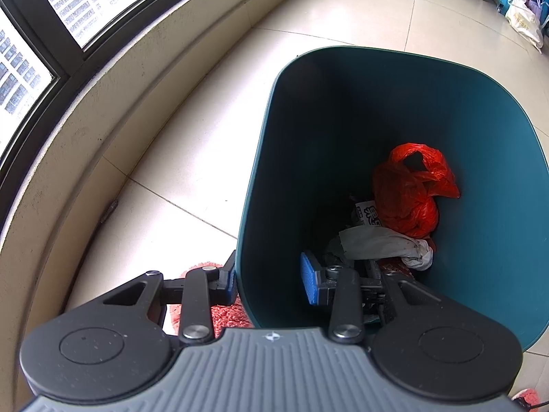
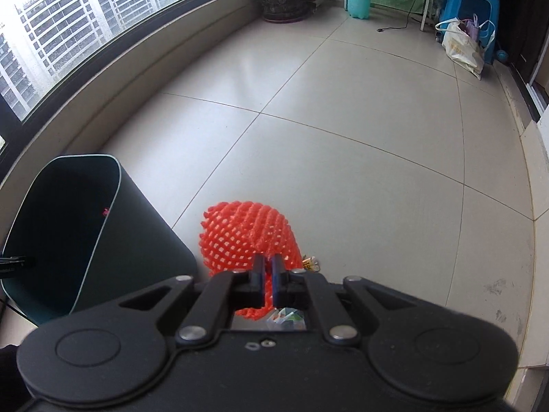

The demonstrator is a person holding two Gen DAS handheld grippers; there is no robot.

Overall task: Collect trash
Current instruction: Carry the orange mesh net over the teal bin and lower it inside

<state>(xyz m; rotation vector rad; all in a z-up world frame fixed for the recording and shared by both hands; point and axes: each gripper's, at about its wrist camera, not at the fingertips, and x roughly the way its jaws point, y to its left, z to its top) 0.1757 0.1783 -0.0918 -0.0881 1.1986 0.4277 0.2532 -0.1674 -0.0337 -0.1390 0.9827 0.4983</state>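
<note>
Two grippers, two jobs. My left gripper (image 1: 271, 279) straddles the near wall of the bin (image 1: 487, 110): one finger sits outside it, the blue-padded finger (image 1: 310, 283) sits inside, and the jaws look drawn in onto that wall, so I read this as a grip that steadies the bin. My right gripper (image 2: 267, 267) has its jaws pinched nearly together on the orange foam net (image 2: 247, 230), with the mesh bulging out beyond the fingertips and a fold of it trailing down between the fingers.

Inside the bin, down at the bottom, lie a red plastic bag (image 1: 411, 189), a crumpled grey rag (image 1: 381, 243) just beside it and a scrap of printed paper (image 1: 365, 211) tucked behind the rag. So part of the collecting looks done.

The net is held off the floor (image 2: 343, 120), to the right of the bin and outside its rim, so it is not in yet. I judge this to be the carry: bring the net over the bin's opening, then let go.

Some litter remains on the floor right of the bin: a small yellowish wrapper (image 2: 308, 262) just past the net, and something shiny and crumpled (image 2: 286, 317) showing under my right gripper; I cannot tell what that is. Those would be next.
</note>
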